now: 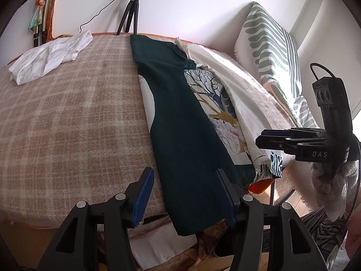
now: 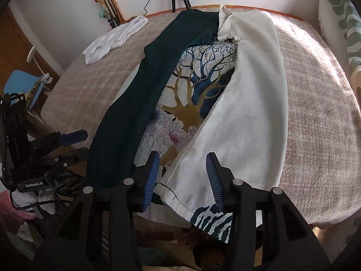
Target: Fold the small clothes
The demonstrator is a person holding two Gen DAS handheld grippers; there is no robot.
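Garment (image 2: 191, 94) lies mid-blanket (image 2: 315, 103); shirt (image 2: 112, 38) far left.

Open blanket (image 1: 67, 113) left of the garment (image 1: 180, 124) – white shirt (image 1: 49, 56) and tripod (image 1: 132, 11) seemingly crowd the far edge

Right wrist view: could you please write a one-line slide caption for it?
Open right gripper poised over the cream hem of a tree-print garment, sides folded inward, on a plaid blanket.

Item count:
- Printed garment (image 2: 191, 103), sides folded inward: 1.
- White garment (image 1: 49, 56), crumpled at the far corner: 1.
- Plaid blanket (image 1: 67, 117) covering the table: 1.
- Leaf-patterned cushion (image 1: 270, 52): 1.
- Tripod (image 1: 132, 11): 1.
- Grippers: 2, left gripper (image 1: 185, 194) and right gripper (image 2: 182, 180), with two fingers each.
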